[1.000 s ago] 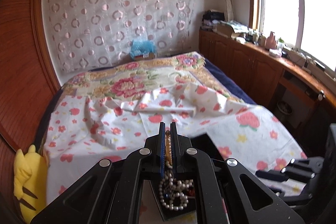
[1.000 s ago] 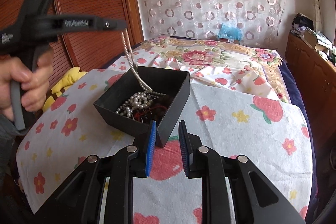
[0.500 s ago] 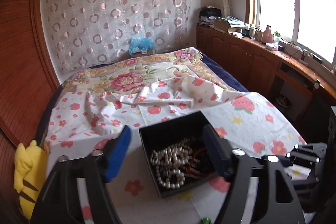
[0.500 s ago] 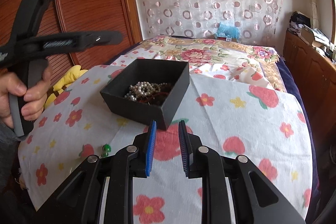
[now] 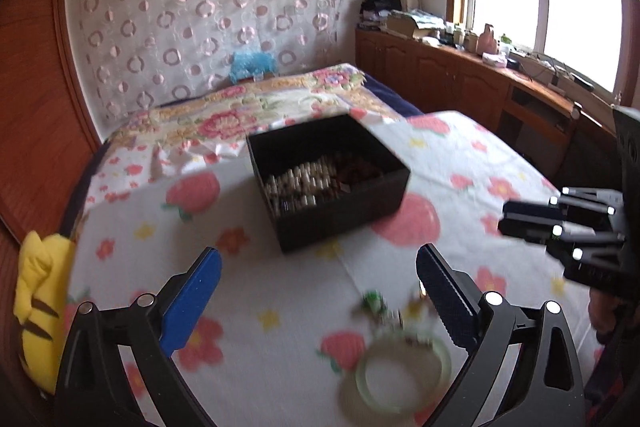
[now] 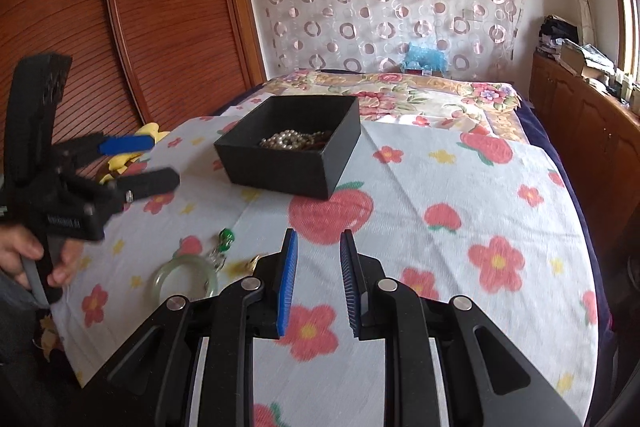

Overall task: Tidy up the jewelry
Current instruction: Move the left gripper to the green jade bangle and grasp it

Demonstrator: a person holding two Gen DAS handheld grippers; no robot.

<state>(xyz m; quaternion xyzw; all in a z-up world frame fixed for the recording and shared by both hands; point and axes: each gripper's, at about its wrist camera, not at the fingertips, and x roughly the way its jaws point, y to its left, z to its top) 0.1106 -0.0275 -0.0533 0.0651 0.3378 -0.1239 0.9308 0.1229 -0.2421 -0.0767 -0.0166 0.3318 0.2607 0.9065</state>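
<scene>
A: Closest in, what do you see?

B: The left claw (image 5: 318,291) has its blue-padded fingers spread wide with nothing between them, above a flowered cloth (image 6: 460,267) on the worktop. Right under it lies a pale green bangle (image 5: 402,379), and just beyond that a small green bead piece (image 5: 374,301) with a few little trinkets beside it. That patch is blurred, so I can't say what each one is.

A: And the right claw?

B: The right claw (image 6: 318,281) hangs over the cloth too, its fingers parted by a narrow gap and holding nothing. From its camera the bangle (image 6: 185,277) sits off to the left, near the left claw (image 6: 136,163).

A: Further out?

B: A black box (image 6: 288,163) stands on the cloth, well apart from the bangle. Inside is a heap of pearl beads (image 6: 286,139) with something dark reddish tangled in. Past the worktop is a bed (image 6: 400,91) with a flowered cover, and a yellow plush toy (image 5: 38,307) to the left.
</scene>
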